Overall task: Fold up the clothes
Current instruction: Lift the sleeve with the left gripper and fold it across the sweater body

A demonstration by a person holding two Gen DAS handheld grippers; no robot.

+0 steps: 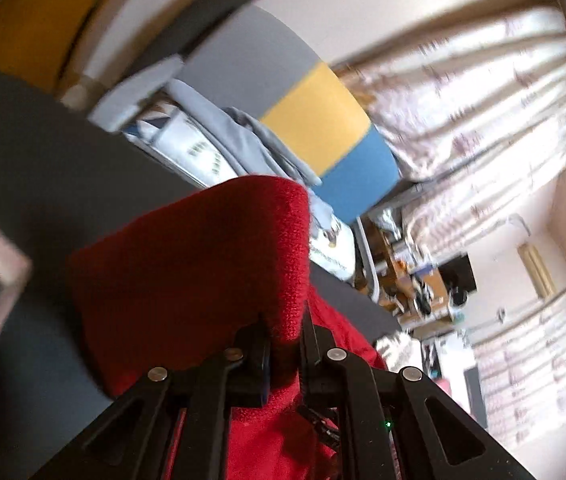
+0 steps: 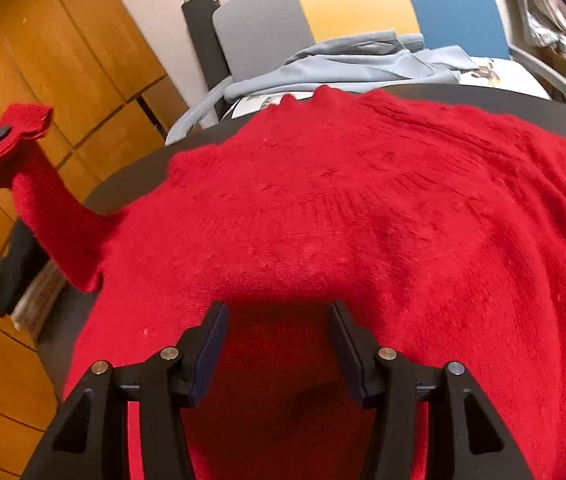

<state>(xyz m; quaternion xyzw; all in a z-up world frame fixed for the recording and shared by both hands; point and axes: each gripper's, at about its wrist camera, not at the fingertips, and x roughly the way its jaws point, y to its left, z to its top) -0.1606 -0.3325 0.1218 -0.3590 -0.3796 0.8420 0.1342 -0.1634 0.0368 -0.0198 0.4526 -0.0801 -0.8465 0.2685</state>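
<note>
Fingers of the left gripper [image 1: 285, 338] are pressed together on the cuff of a red sweater [image 2: 343, 216], and the knit stands up in a fold just beyond the tips, lifted off the dark table [image 1: 43, 168]. The right gripper [image 2: 279, 316] hangs just above the sweater's body with its jaws spread wide and nothing between them. From the right wrist view the sweater lies spread flat across most of the table, while one sleeve [image 2: 43, 208] stretches off to the left and rises to where the left gripper pinches its end. Past the far table edge, a pale blue garment [image 2: 363, 64] is heaped on a chair [image 2: 355, 0] whose backrest is grey, yellow and blue. Wooden cabinets [image 2: 43, 60] stand further left.
</note>
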